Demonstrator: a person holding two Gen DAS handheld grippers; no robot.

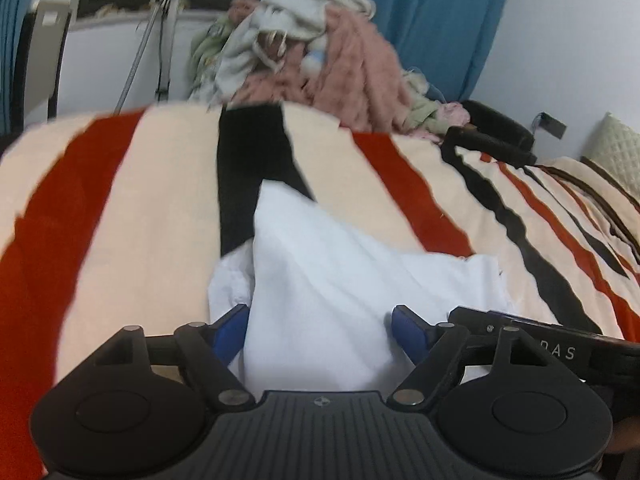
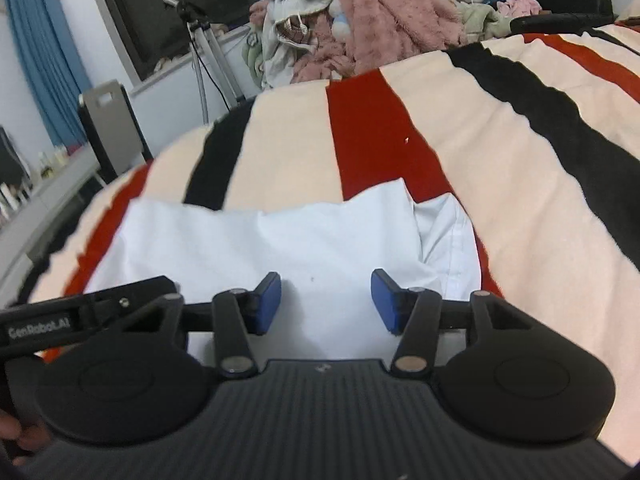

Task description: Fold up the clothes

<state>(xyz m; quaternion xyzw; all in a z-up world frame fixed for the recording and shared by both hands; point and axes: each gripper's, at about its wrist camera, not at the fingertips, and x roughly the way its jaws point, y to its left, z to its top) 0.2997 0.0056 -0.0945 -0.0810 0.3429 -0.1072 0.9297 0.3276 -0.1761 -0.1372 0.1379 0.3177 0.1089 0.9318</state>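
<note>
While tilted down, both grippers (image 1: 320,332) (image 2: 326,300) hover over white cloth (image 2: 280,248).

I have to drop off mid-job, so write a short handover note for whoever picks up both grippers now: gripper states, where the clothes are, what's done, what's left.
Left gripper: open, blue pads apart, over the near edge of the white cotton garment, nothing pinched.
Right gripper: open too, over the same garment's near edge, not gripping.
White garment: lying partly folded on the cream, red and black striped blanket, one layer doubled over, an inner flap showing at one side.
Pile of unfolded clothes, pink fluffy one on top: at the far end of the bed, untouched.
Left: finish folding the white garment, then work through the pile.
</note>
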